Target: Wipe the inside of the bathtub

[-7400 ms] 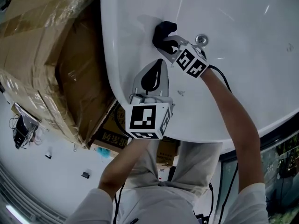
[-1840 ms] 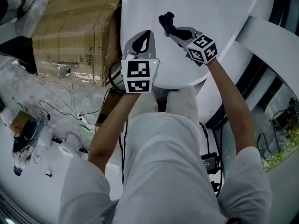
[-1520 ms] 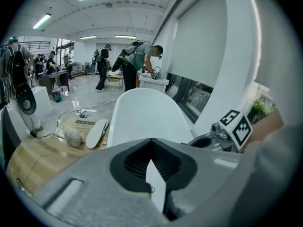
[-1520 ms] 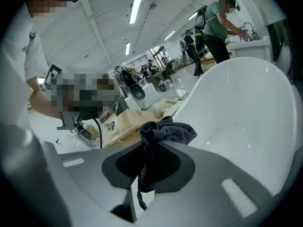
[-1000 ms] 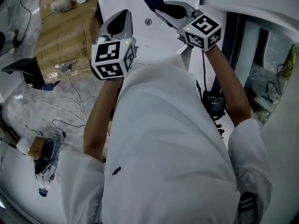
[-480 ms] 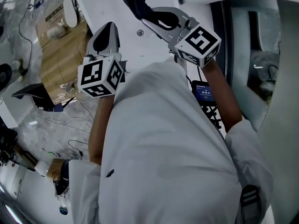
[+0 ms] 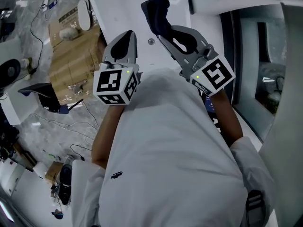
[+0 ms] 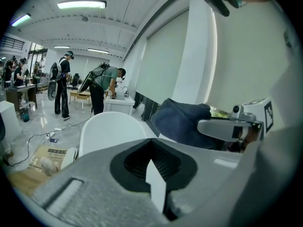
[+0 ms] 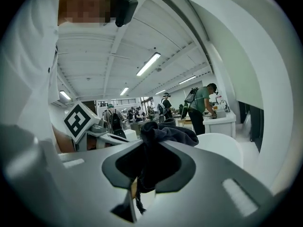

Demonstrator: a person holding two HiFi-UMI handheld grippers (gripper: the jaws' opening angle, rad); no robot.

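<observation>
The right gripper (image 7: pixel 162 33) has its jaws closed on a dark navy, soft cloth (image 7: pixel 158 12), which is crumpled into a thick lump. Part of it stands out beyond the jaw tips and part hangs back between them. The left gripper (image 7: pixel 129 36) has its jaws together, with nothing between them.

The white, glossy, oval bathtub (image 7: pixel 118 8) lies in front of the person. Its small round metal drain (image 7: pixel 151 41) shows between the two grippers in the head view. The cloth seems to be in the air above the tub and not touching it. A brown cardboard box (image 7: pixel 71 56) wrapped in clear film stands on the floor beside the tub.

To do the wiping well, the cloth probably has to come down until the soft lump presses on the smooth inner wall. The strokes should overlap and follow the curve toward the drain. The hard grey jaws should stay off the shiny surface, because they could scratch it. As the cloth is bunched, only a small part will touch at one time.
</observation>
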